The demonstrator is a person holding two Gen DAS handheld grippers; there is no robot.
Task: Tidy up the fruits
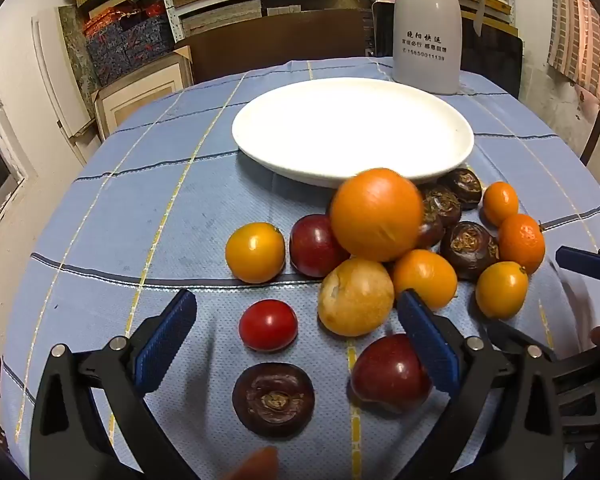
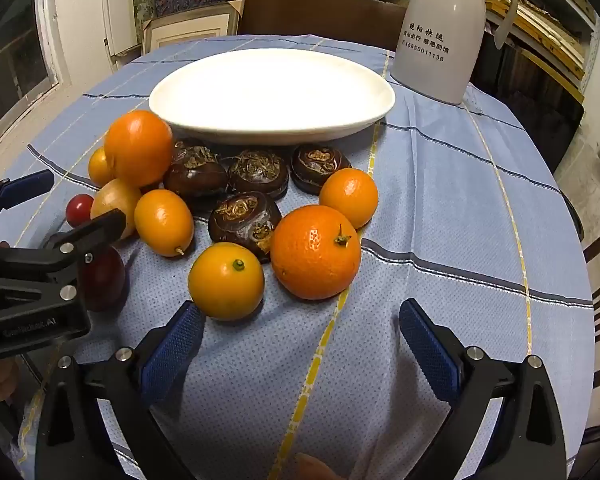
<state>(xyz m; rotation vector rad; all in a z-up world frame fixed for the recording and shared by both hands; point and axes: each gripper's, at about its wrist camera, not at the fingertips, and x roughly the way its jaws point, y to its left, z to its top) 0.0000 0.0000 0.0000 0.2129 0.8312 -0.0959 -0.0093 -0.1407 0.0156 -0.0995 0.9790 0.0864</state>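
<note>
Nearest the left tongs (image 1: 296, 320), whose blue pads stand wide apart around nothing, a dark water chestnut (image 1: 273, 399) lies on the blue checked cloth of the bench (image 1: 140, 200). Just beyond it sits a cherry tomato (image 1: 268, 325), and a dark red plum (image 1: 390, 372) lies partly behind the right-side pad. The right tongs (image 2: 300, 324) are likewise spread wide and grip nothing, above bare cloth, with a kumquat (image 2: 226, 281) just beside the left-side pad and a mandarin (image 2: 315, 252) a little further on. Behind these, four more water chestnuts (image 2: 258, 174) cluster among other kumquats. A large orange (image 1: 377, 214) rests on top of the pile, against the yellow passion fruit (image 1: 355, 297). Further back stands the white plate (image 1: 260, 120), holding no fruit, and beyond it a white thermos jug (image 1: 427, 28).
</note>
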